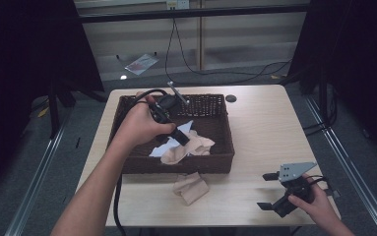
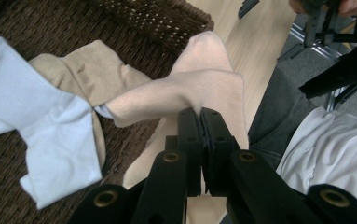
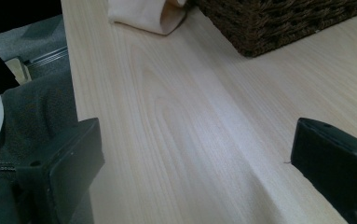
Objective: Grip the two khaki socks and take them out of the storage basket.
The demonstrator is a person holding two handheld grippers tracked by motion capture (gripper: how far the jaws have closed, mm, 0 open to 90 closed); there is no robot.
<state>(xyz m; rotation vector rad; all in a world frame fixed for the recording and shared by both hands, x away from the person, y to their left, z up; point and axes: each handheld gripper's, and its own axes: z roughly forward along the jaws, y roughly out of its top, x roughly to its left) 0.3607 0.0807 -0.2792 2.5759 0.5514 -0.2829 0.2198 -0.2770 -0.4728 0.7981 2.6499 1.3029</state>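
High view: fixed above the near table (image 1: 255,147) edge, facing forward and down, far off. Left gripper view: close, inside the basket (image 2: 167,18), looking back past its rim toward the table's front edge. Right gripper view: low over the table, facing the basket's corner. All share the basket; each also takes in a beige sock (image 1: 191,187).

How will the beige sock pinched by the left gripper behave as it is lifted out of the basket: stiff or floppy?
Probably floppy: the beige sock folds and sags from the shut left gripper. It looks like thin, light knit fabric, so it should lift easily. Its loose end drapes over the basket rim and may drag there.
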